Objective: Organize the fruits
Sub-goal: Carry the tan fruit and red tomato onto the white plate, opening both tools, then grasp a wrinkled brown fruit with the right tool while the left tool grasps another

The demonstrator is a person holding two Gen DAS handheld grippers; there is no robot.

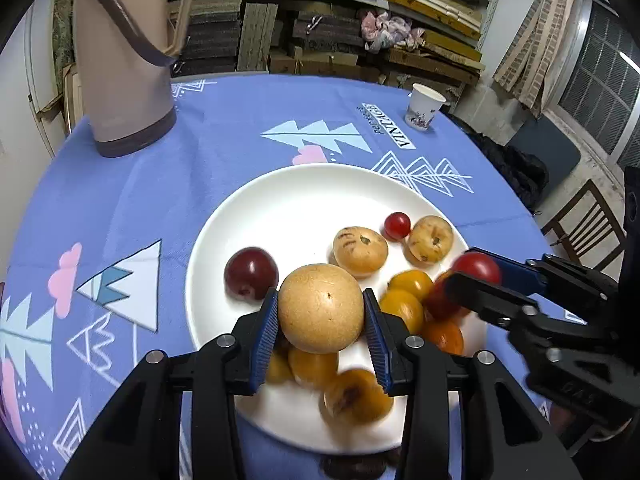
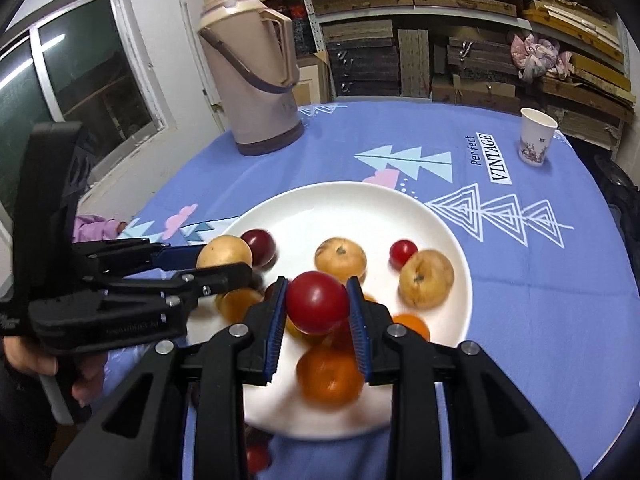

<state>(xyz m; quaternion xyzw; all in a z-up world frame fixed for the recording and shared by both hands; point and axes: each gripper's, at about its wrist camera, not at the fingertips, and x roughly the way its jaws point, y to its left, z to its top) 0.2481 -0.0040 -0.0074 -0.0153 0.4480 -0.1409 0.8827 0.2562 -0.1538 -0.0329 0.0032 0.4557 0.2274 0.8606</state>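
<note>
L claw [image 1: 321, 314] clamps tan fruit [image 1: 320, 308], R claw [image 2: 316, 305] clamps tomato [image 2: 317, 302]; tablecloth [image 2: 520, 280] reads "Perfect VINTAGE".

Beige thermos jug [image 2: 256, 80], paper cup [image 2: 536, 140], blue patterned tablecloth [image 2: 520, 300], stacked boxes [image 2: 460, 0]

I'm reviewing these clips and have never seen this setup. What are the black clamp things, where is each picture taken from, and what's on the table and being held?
They are hand-held two-finger grippers, one in each of a person's hands, with a camera on each looking along its fingers. The left gripper holds a tan round fruit. The right gripper holds a red tomato. Below them a white plate of mixed fruit sits on a blue tablecloth, with a thermos jug and a paper cup behind.
</note>
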